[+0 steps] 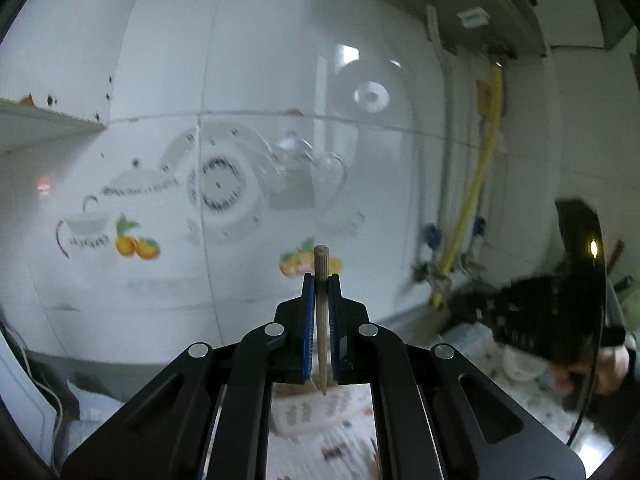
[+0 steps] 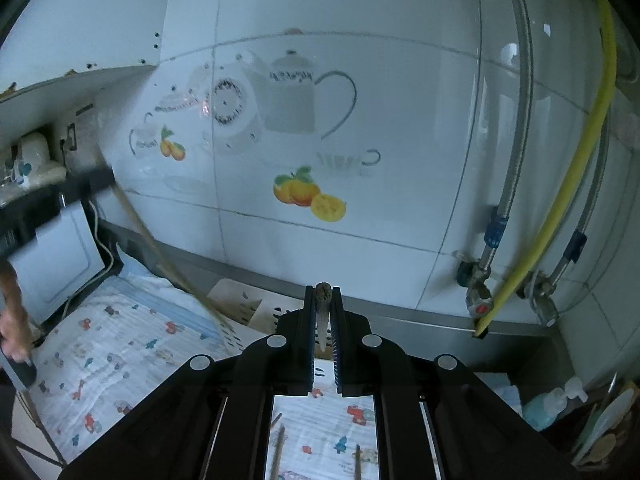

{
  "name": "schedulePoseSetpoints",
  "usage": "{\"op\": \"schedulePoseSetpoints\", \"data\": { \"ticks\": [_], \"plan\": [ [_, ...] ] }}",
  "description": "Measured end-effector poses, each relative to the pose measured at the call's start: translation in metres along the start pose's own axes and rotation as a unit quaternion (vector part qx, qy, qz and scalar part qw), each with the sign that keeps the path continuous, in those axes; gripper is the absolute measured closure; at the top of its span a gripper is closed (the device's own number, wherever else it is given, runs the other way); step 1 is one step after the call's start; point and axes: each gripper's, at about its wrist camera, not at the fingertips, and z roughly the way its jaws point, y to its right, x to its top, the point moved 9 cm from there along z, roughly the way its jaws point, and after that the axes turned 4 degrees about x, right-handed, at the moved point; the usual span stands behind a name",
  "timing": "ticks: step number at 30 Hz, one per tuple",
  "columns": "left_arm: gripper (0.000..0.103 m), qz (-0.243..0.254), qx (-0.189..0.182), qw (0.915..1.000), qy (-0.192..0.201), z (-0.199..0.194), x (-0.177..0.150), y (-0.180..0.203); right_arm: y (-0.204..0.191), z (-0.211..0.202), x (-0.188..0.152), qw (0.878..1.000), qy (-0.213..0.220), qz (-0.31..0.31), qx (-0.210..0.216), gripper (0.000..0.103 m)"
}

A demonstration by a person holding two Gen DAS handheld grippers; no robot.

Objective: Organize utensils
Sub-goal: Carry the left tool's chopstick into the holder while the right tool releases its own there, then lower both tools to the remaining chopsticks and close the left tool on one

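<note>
White wall tiles (image 2: 380,80) bear grey teapots and oranges; the cloth (image 2: 120,352) shows small cartoon vehicles.

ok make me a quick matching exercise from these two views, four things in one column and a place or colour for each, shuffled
Things:
1. chopstick in the left gripper
2. hose
3. patterned cloth
4. slotted utensil holder

Places or colours:
A. yellow, running down the tiled wall
B. spread flat over the counter
C. clamped upright between blue pads
D. pale, at the foot of the wall behind the cloth

Pairs: 1-C, 2-A, 3-B, 4-D
</note>
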Motion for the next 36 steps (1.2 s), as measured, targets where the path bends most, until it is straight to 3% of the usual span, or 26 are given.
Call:
{"op": "schedulePoseSetpoints", "data": {
  "ticks": [5, 12, 15, 25, 36],
  "plan": [
    [0.098, -0.005, 0.025, 0.9997, 0.003, 0.023, 0.002, -0.012, 0.005, 0.019, -0.011, 1.0, -0.021, 0.007, 0.002, 0.096],
    [0.097, -0.009, 0.026, 0.9988, -0.04, 0.058, -0.027, -0.021, 0.003, 0.024, -0.016, 1.0, -0.028, 0.001, 0.005, 0.095],
    [0.097, -0.007, 0.028, 0.9984, -0.049, 0.061, -0.034, -0.023, 0.001, 0.017, -0.013, 1.0, -0.019, -0.001, 0.006, 0.087],
    [0.095, -0.002, 0.026, 0.9989, -0.04, 0.026, -0.03, -0.018, -0.022, -0.033, -0.017, 0.999, 0.001, -0.005, 0.04, 0.079],
    [0.094, 0.01, 0.005, 0.9985, -0.054, -0.057, -0.066, 0.002, -0.047, -0.122, -0.066, 0.998, 0.014, -0.008, 0.063, 0.078]
  ]
}}
